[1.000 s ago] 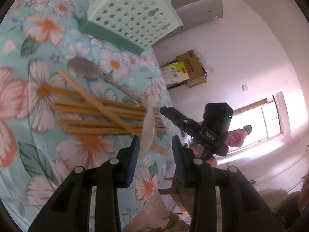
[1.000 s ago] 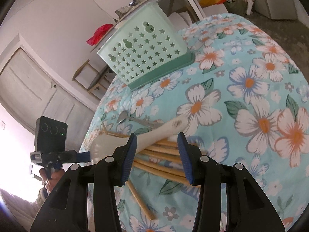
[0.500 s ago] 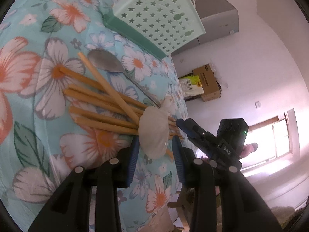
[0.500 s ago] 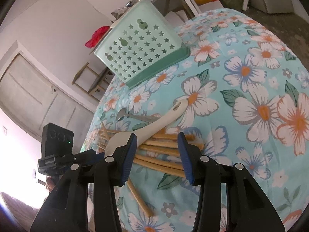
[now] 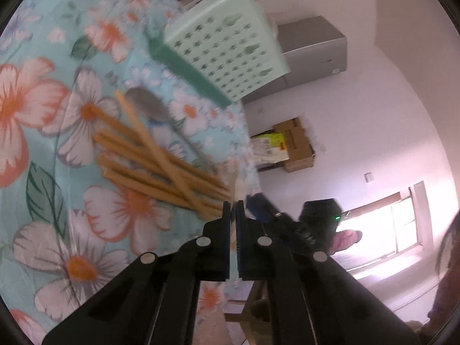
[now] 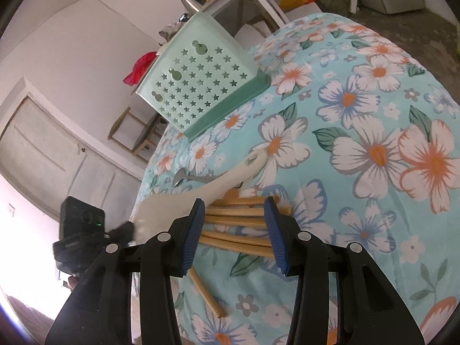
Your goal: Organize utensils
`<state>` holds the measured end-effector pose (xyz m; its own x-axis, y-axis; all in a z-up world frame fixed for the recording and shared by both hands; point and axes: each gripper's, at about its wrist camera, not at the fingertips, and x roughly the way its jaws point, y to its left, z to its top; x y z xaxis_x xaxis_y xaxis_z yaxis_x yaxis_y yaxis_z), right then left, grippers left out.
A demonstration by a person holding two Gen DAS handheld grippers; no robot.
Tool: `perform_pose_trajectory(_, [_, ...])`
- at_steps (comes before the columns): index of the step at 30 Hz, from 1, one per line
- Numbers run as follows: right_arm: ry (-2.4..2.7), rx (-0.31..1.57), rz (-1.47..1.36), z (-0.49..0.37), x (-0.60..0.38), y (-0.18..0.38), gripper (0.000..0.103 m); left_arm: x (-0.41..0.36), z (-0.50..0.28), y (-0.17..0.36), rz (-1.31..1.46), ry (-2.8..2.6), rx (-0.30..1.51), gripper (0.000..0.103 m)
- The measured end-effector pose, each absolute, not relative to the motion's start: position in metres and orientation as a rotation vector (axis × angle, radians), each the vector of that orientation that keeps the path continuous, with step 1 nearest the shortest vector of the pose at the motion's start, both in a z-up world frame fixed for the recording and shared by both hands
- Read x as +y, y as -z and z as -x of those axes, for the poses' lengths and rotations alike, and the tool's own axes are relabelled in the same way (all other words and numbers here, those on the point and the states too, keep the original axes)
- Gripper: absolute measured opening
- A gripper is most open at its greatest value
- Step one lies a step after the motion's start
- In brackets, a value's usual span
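Note:
Several wooden chopsticks (image 5: 155, 161) (image 6: 238, 221) lie in a loose pile on the floral tablecloth (image 6: 359, 149), with a metal spoon (image 5: 146, 105) (image 6: 189, 176) beside them. My left gripper (image 5: 233, 205) is shut on the broad end of a white rice paddle (image 6: 201, 198), seen edge-on in the left wrist view. In the right wrist view the paddle is raised over the chopsticks with its handle pointing to the basket. My right gripper (image 6: 234, 227) is open and empty just above the chopsticks. A mint green star-holed basket (image 5: 227, 46) (image 6: 198, 86) stands on the far side.
The table edge (image 5: 250, 161) drops off near the chopstick ends. Off the table stand a grey cabinet (image 5: 310, 49), cardboard boxes (image 5: 293, 143), a wooden chair (image 6: 132, 135) and a side table with a kettle (image 6: 191, 0).
My left gripper has closed on the white paddle's broad end and lifted it slightly. My right gripper stayed open and moved closer over the chopsticks.

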<state>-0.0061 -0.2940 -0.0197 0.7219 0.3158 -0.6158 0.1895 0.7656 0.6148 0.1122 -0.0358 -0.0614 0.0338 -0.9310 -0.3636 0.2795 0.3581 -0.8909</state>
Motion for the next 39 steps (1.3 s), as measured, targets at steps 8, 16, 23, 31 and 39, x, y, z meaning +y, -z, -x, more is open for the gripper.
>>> perform_pose_trajectory(8, [-0.072,0.743,-0.7,0.012,-0.295,0.008,0.04,-0.021,-0.117,0.024,0.791,1.123,1.025,0.0])
perform_pose_trajectory(16, [-0.088,0.745,-0.674,0.009,-0.287,0.003,0.04,0.003,-0.126,0.007,0.845,1.097,0.955,0.0])
perform_pose_trajectory(23, [-0.103,0.771,-0.671,0.002,-0.279,0.01,0.04,0.032,-0.131,0.046,0.971,1.01,1.048,0.001])
perform_pose_trajectory(31, [-0.107,0.775,-0.666,0.0,-0.276,0.009,0.04,0.062,-0.134,0.087,1.092,0.901,1.122,0.014])
perform_pose_trajectory(39, [-0.11,0.776,-0.66,-0.001,-0.272,0.008,0.04,0.077,-0.126,0.095,1.107,0.831,1.148,0.037])
